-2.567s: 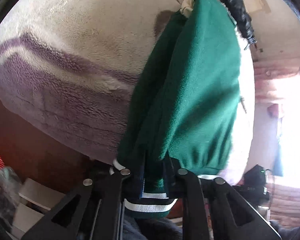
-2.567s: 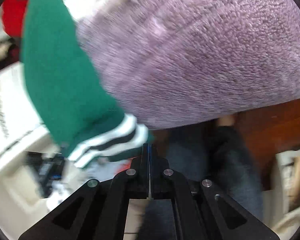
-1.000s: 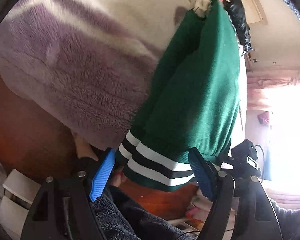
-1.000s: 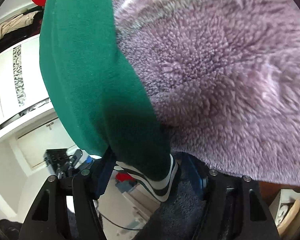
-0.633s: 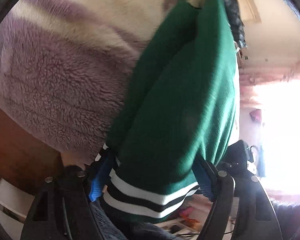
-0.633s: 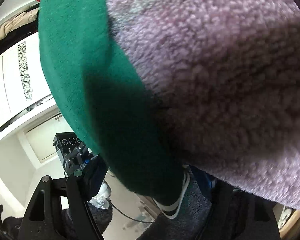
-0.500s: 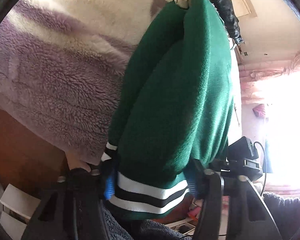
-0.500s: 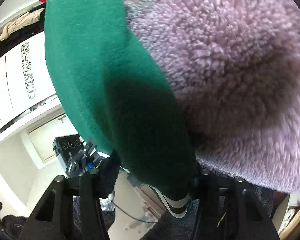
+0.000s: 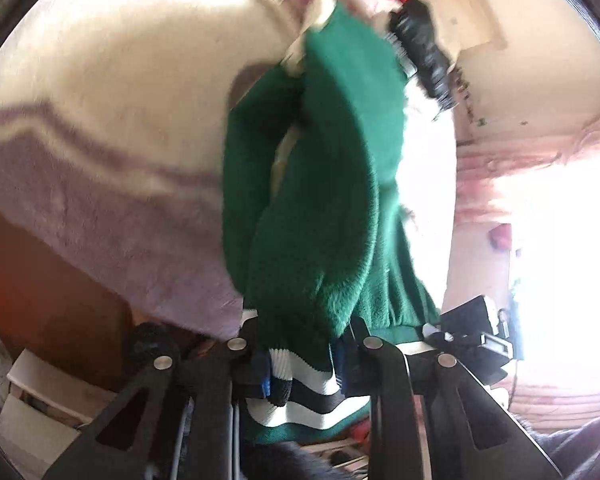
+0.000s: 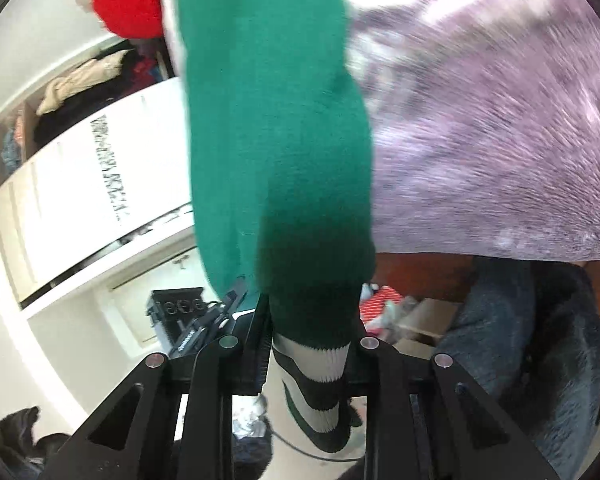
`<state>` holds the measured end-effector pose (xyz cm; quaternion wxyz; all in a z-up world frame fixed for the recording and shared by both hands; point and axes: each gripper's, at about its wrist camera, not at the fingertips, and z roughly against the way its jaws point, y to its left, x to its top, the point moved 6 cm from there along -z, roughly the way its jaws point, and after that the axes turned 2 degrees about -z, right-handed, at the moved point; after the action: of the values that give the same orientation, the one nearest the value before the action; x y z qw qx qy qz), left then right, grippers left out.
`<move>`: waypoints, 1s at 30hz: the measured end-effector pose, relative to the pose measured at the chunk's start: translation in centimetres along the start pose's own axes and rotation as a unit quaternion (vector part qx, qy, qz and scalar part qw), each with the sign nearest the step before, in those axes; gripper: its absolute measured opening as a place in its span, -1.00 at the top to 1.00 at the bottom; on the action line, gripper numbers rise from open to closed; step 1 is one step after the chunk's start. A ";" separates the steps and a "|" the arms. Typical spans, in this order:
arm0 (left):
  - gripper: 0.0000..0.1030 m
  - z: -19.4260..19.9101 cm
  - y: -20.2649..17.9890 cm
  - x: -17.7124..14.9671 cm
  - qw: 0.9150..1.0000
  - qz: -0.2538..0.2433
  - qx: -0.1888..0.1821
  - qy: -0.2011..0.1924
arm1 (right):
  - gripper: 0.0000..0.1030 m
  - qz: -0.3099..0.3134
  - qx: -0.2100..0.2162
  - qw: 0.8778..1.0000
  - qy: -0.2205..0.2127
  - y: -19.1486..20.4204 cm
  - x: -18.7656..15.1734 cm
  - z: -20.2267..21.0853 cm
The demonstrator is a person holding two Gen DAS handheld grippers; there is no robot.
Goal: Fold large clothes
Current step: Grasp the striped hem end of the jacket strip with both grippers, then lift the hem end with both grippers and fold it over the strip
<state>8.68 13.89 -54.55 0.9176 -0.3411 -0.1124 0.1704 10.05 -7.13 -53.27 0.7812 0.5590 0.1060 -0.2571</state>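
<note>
The green sweater (image 9: 320,208) hangs straight ahead of and above both grippers, draped over the edge of a bed covered with a fleecy lilac and cream blanket (image 9: 112,184), and its lower end reaches down between the fingers of each tool. The left gripper (image 9: 300,364) has just been closing and now pinches the striped ribbed hem (image 9: 300,392), with the white and dark bands bunched between its pads; the right gripper (image 10: 310,354) has likewise just been closing and clamps a striped ribbed cuff (image 10: 316,384) that dangles below its fingertips. The knit looks thick, soft and limp, likely of moderate weight for its size, so it should sag and stretch under its own load rather than hold any shape. The ribbed bands seem the sound places to grip: they are denser, less slippery than the brushed body, and mark the garment's ends. Much is hard to read. The upper part of the sweater is motion-blurred in both views, the neck and shoulders are lost near the top beside something red (image 10: 124,0) and a dark object (image 9: 424,52), and I cannot tell whether each pinch takes one layer or several. Window glare washes out the area to the right of the left gripper.
</note>
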 end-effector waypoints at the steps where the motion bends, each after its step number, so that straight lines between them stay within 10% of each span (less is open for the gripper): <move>1: 0.63 0.9 -0.8 0.9 1.000 -0.002 -0.012 -0.013 | 0.51 0.006 0.007 1.000 -0.001 1.0 0.2 1.2; 12: 0.63 0.0 -9.2 18.1 0.987 -0.010 -0.112 -0.112 | 0.52 0.069 0.077 0.992 -0.072 16.3 12.3 7.9; 19: 0.55 -9.8 -9.1 32.1 0.993 0.030 -0.103 -0.052 | 0.50 0.040 0.053 0.989 -0.132 21.9 27.6 10.1; 27: -0.18 -12.5 -6.0 37.4 0.963 0.155 -0.220 -0.024 | -0.36 -0.059 0.098 0.981 -0.154 21.8 39.4 10.6; 30: -0.21 -9.7 -5.7 37.3 0.967 0.134 -0.211 -0.053 | -0.46 -0.029 0.092 0.979 -0.177 22.0 39.3 13.2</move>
<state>47.39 18.66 -54.60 0.7866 -0.5295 -0.1472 0.2815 53.13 -25.20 -48.42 0.7247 0.5711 -0.0417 -0.3834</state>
